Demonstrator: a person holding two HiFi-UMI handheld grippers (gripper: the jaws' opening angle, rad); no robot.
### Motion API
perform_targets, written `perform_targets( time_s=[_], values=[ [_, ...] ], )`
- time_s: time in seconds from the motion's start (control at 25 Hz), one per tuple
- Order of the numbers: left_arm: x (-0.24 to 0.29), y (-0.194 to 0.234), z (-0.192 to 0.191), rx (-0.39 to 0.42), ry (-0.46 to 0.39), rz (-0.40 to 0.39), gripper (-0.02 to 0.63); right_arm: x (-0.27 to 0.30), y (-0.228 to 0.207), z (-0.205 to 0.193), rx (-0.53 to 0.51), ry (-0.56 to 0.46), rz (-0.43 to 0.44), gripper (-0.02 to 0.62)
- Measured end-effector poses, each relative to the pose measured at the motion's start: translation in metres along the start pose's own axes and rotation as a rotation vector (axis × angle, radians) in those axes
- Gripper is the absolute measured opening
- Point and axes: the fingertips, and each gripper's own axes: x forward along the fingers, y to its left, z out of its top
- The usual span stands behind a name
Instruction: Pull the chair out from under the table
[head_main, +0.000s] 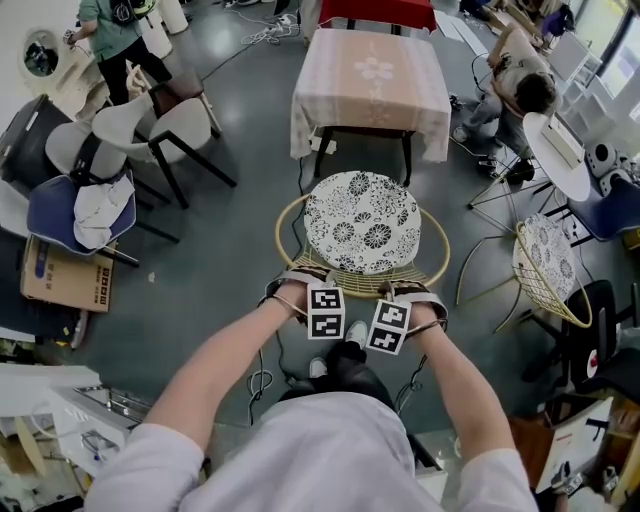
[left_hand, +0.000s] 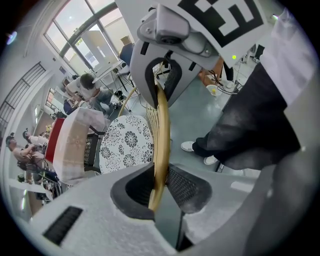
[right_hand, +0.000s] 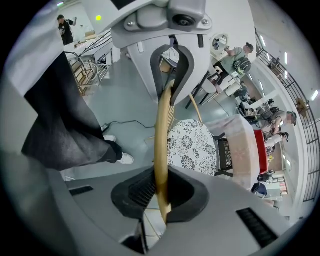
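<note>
— Closest to the chair (head_main: 363, 222)?
— Gripped at its gold back rim (left_hand: 162, 115) by the left gripper (head_main: 295, 290) and the right gripper (head_main: 415, 298), side by side, marker cubes (head_main: 325, 312) nearly touching.

— Clenched for certain?
— Yes, though proven only in the two gripper views: rim pinched between the ribbed black pads (left_hand: 187, 185) of each, running straight through from jaw to jaw. From the head view, little more than cubes above the rim.

— Behind the chair?
— Dark trousers (left_hand: 260, 125) and white shoes (left_hand: 192, 146), plain in the gripper views, mere slivers from the head view. A black cable (right_hand: 125, 121) lying there too.

— And the chair itself?
— Upright, round floral cushion (right_hand: 192, 145) in full sight, far edge of the seat close by the near legs of the table (head_main: 370, 75) under its pink cloth.

— Farther off?
— Right of the chair, a second gold wire chair (head_main: 545, 270), caught by the head view alone. Left of the chair, grey chairs (head_main: 150, 125) and a cardboard box (head_main: 60, 275). Well beyond the chair, a red-covered table (head_main: 378, 10); beyond and to the right, a seated person (head_main: 520, 85).
</note>
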Motion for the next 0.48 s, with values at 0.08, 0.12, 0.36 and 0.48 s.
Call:
perform_targets(
  time_s=[0.08,0.12,0.36,0.48],
  values=[
    [0.0004,-0.0006,-0.0003,-0.008,-0.002,-0.003,0.071,0.0000,-0.0001,0.0006,0.024,-0.002,-0.011,0.031],
    [0.0004,-0.0004,-0.0003,-0.013,-0.002,-0.002,0.071,0.0001,-0.0006,0.0008,0.041,-0.004,-0.020,0.031],
    [-0.0004,0.0017,0.0013,-0.060,-0.020,0.041,0.072,-0.0010,-0.0025,0.0019,0.135,-0.016,-0.082,0.055],
    [-0.0018,0.0011,0.0020,-0.105,-0.045,0.048,0.100,-0.0060,-0.0056,0.0022,0.175,-0.029,-0.098,0.084]
  ],
)
